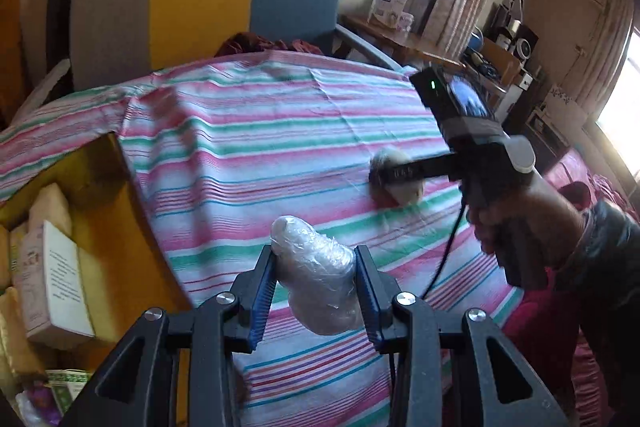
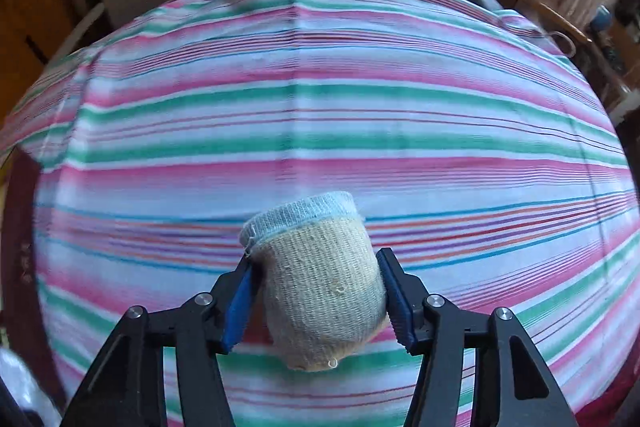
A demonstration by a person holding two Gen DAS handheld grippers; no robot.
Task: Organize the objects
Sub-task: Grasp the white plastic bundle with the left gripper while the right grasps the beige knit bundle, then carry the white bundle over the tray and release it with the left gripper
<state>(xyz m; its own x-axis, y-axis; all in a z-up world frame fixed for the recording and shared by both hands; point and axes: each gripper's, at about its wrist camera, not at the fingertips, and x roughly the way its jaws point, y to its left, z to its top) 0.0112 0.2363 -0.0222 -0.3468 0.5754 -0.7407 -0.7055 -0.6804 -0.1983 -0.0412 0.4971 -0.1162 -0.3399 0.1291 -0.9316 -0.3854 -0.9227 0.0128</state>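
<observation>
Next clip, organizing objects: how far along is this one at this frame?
Done: the open cardboard box beside the striped cloth already holds a booklet and packets. In hand: the left claw is shut on a plastic-wrapped bundle, and the right claw is shut on a rolled sock. Left: both items remain to be placed; no other loose items show on the cloth.

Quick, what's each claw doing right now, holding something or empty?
Left gripper: closed on a plastic-wrapped bundle.
Right gripper: closed on a rolled beige sock.
</observation>
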